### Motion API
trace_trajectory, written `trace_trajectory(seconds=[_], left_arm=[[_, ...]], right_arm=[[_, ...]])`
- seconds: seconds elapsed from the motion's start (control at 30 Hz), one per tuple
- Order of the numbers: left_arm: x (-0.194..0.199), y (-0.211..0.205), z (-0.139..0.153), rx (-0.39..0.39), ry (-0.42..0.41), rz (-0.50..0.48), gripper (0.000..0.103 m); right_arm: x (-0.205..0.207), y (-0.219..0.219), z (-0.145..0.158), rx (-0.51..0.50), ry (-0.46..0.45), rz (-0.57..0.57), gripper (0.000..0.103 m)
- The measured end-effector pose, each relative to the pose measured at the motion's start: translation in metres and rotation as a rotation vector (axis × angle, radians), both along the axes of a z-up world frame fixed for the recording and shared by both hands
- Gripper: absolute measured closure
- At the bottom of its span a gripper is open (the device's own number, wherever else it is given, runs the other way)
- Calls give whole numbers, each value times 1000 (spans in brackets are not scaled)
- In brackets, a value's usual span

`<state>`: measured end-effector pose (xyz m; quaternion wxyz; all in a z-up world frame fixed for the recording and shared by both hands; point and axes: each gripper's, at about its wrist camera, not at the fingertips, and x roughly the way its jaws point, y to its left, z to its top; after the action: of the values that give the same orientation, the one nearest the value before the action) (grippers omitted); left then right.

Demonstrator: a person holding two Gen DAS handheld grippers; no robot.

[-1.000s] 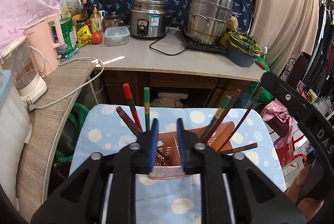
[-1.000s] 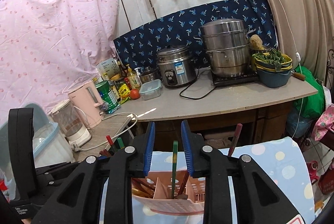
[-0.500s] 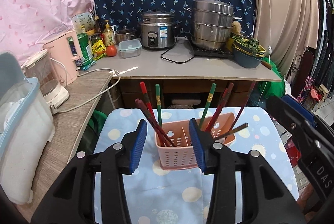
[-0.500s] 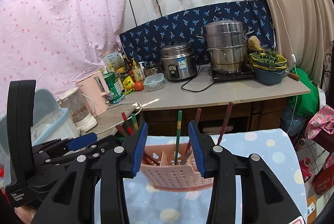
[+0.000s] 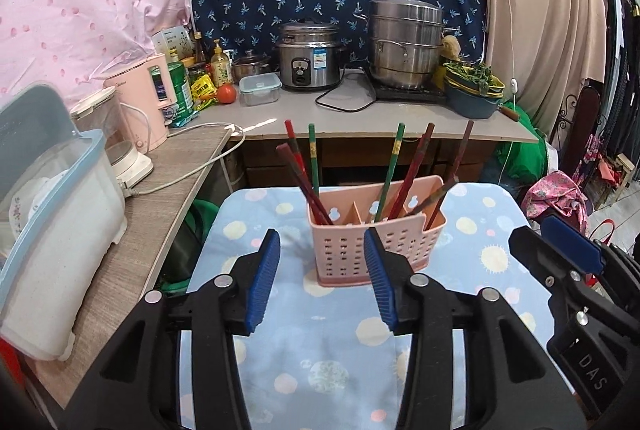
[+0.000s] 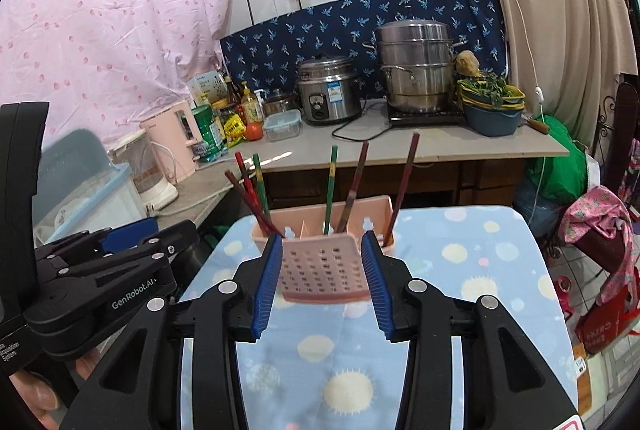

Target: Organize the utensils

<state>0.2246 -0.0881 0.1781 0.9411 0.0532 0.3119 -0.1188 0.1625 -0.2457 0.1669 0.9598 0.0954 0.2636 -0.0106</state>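
A pink slotted utensil holder (image 5: 374,236) stands on the blue dotted tablecloth (image 5: 328,342); it also shows in the right wrist view (image 6: 324,262). Several red, brown and green chopsticks (image 5: 394,171) stand upright in its compartments, also seen in the right wrist view (image 6: 330,185). My left gripper (image 5: 322,278) is open and empty, held back from the holder's front left. My right gripper (image 6: 322,280) is open and empty, just in front of the holder. The right gripper's body shows at the right of the left wrist view (image 5: 576,278).
A wooden side counter (image 5: 160,197) at left carries a lidded plastic box (image 5: 52,230) and a pink kettle (image 5: 146,105). The back counter (image 5: 360,117) holds a rice cooker (image 5: 308,55), a steel steamer pot (image 5: 406,41) and bowls of greens (image 5: 474,89).
Both grippers have opened wide and pulled back and up from the holder. The chopsticks stay standing in the holder.
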Motion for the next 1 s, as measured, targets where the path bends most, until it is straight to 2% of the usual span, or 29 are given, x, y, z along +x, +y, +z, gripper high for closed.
trace_trajectory(seconds=[0.2,0.43,0.5,0.8,1.0], left_arm=[[-23,9,-15,27,12,19,54],[-43,17,-34,33,36,46,50],[-47,19,-38,34,40,50,45],[-64,22,-51,58,43,73,36],[-71,26,-55,66,38,95,17]], right_arm=[[-22,7,-13,-19,49,-19,55],[-45,12,-23,-67,63,-46,44],[-51,14,-26,-82,67,-53,43],[-61,10,-40,-70,100,-73,34],[-64,9,-49,-74,113,-89,20]])
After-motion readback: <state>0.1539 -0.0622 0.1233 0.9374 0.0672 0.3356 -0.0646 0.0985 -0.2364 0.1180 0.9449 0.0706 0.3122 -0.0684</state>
